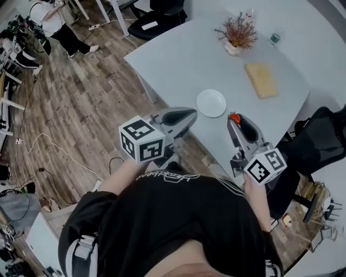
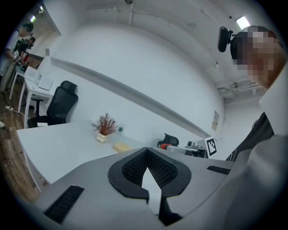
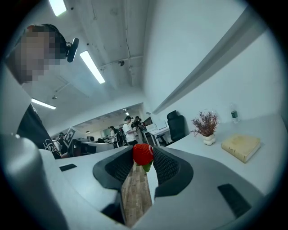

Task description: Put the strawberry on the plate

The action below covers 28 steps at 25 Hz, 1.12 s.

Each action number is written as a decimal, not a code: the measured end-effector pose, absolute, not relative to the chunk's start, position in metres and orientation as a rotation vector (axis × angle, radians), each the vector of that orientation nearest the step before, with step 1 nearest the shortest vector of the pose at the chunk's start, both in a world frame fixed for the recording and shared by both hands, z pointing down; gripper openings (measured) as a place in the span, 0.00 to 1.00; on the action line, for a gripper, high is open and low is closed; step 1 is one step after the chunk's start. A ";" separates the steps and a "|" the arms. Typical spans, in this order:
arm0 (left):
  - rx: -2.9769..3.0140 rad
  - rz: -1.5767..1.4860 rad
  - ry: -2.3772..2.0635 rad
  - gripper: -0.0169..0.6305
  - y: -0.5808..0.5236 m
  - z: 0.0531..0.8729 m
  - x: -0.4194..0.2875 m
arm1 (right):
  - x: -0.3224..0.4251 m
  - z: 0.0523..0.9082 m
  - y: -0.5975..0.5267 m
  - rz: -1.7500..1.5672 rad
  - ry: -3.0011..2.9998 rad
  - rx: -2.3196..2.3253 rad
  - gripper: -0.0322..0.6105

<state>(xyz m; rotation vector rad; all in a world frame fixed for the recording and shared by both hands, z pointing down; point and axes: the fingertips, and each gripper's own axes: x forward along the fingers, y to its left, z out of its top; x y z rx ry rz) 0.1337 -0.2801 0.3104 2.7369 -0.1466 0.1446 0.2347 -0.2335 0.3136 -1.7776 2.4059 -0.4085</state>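
Note:
A red strawberry (image 1: 233, 117) with a green stem sits between the tips of my right gripper (image 1: 234, 121), which is shut on it. In the right gripper view the strawberry (image 3: 143, 153) fills the gap at the tips of the right gripper (image 3: 143, 156), with the wood floor below. The round white plate (image 1: 211, 103) lies on the white table (image 1: 178, 59), just left of and beyond the strawberry, which hovers by the table's near edge. My left gripper (image 1: 189, 115) is shut and empty, near the plate's left side. Its tips meet in the left gripper view (image 2: 146, 151).
On the table's far side are a potted dry plant (image 1: 238, 33), a small bottle (image 1: 275, 38) and a tan wooden block (image 1: 260, 79). A black office chair (image 1: 319, 145) stands at the right, and another chair (image 1: 162, 16) beyond the table. A person (image 1: 57, 24) is far left.

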 end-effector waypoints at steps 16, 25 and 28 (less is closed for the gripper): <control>2.677 0.203 0.017 0.04 -0.376 0.334 0.174 | 0.269 0.330 -0.315 -0.416 2.285 -1.965 0.26; 2.624 0.266 0.081 0.04 -0.402 0.358 0.186 | 0.277 0.353 -0.341 -0.500 2.244 -2.015 0.26; 2.576 0.282 0.091 0.04 -0.412 0.373 0.190 | 0.284 0.366 -0.351 -0.546 2.220 -2.050 0.26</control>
